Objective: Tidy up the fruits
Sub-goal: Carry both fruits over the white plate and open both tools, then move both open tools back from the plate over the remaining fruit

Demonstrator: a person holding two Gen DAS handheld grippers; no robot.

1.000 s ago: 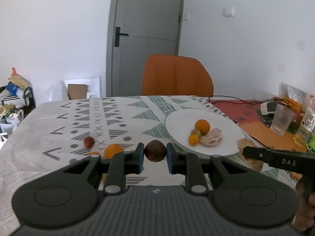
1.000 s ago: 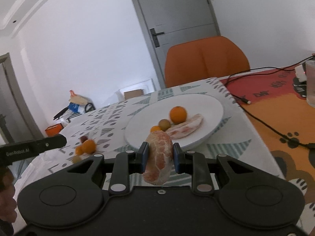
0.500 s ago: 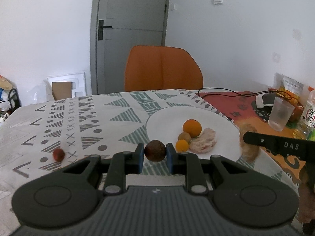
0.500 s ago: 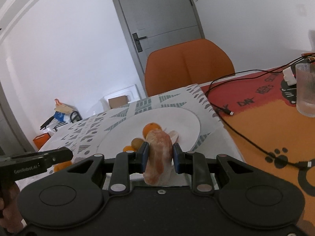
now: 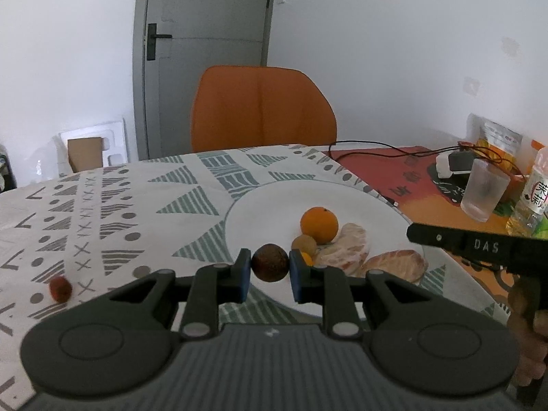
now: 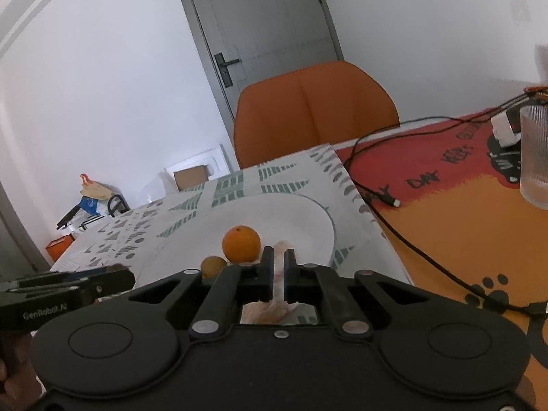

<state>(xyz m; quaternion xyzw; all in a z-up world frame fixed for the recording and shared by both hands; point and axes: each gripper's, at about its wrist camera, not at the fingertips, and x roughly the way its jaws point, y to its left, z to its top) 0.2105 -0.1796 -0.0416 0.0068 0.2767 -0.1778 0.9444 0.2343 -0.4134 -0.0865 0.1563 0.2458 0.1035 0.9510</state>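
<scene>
Left wrist view: left gripper (image 5: 270, 267) clamps a dark fruit (image 5: 270, 262), frame centre, over the plate (image 5: 260, 212) rim. Small, round, firm-looking; likely rolls, so grip across its middle. Right gripper (image 6: 278, 275) has just clenched, empty.

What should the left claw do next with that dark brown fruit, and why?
Probably carry it slightly forward over the white plate and lower it before opening. The left claw grips the dark brown fruit only at the plate's near rim, while the orange and peeled pieces already lie on it.
</scene>
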